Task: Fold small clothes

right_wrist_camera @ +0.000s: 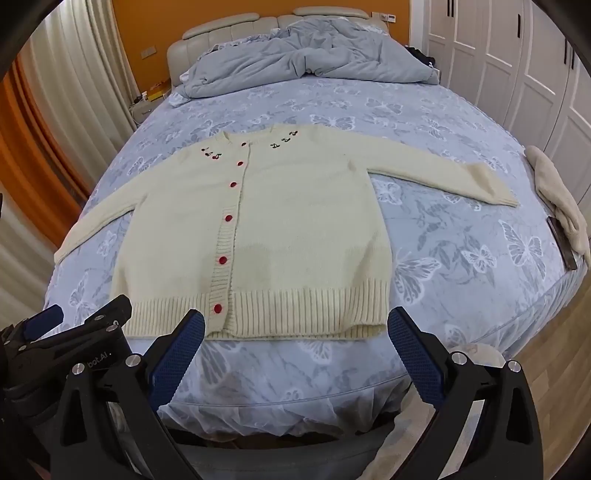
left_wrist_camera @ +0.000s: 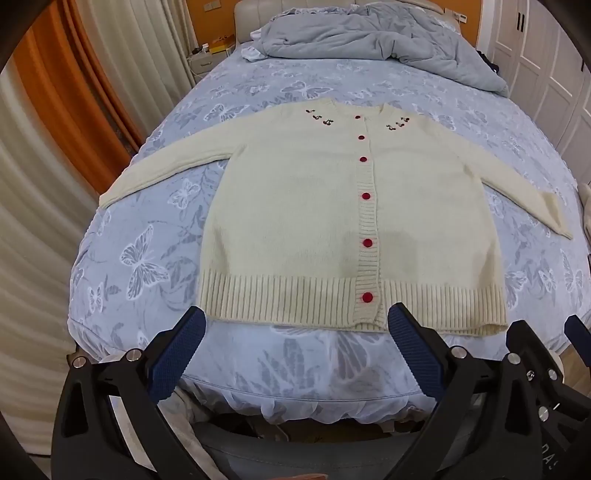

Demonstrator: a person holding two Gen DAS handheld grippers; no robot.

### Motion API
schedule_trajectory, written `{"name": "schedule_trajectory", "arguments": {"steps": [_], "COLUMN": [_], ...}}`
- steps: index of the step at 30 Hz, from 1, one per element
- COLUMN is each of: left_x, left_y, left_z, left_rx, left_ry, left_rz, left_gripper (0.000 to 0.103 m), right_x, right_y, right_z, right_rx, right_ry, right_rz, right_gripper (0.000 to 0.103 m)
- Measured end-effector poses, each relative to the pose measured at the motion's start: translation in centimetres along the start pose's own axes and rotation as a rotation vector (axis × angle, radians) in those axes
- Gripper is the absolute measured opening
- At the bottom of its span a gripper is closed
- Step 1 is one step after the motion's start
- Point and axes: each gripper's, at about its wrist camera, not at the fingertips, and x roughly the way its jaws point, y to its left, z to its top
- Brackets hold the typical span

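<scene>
A cream knit cardigan with red buttons and cherry embroidery at the collar lies flat and buttoned on the bed, front up, both sleeves spread out to the sides. Its ribbed hem faces me near the foot of the bed. My left gripper hovers open just short of the hem's left half, nothing between its blue pads. My right gripper stands open over the hem's right half, also with nothing in it. Each gripper shows at the edge of the other's view: right gripper, left gripper.
The bed has a blue butterfly sheet. A crumpled grey-blue duvet lies by the headboard. Another cream garment and a dark flat object rest at the bed's right edge. Curtains hang left; white wardrobe doors stand right.
</scene>
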Motion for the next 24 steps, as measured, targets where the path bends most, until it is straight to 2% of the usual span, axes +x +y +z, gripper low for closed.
{"name": "schedule_trajectory", "arguments": {"steps": [5, 24], "left_x": [0.1, 0.5], "left_y": [0.0, 0.4], "left_z": [0.0, -0.4], "left_rx": [0.003, -0.006], "left_ry": [0.034, 0.024], "left_rz": [0.002, 0.031], "left_gripper": [0.097, 0.097], "right_x": [-0.2, 0.2], "right_y": [-0.3, 0.3], "right_z": [0.4, 0.0], "right_rx": [0.0, -0.013], "right_ry": [0.008, 0.017], "right_rz": [0.002, -0.017], "right_gripper": [0.098, 0.098]}}
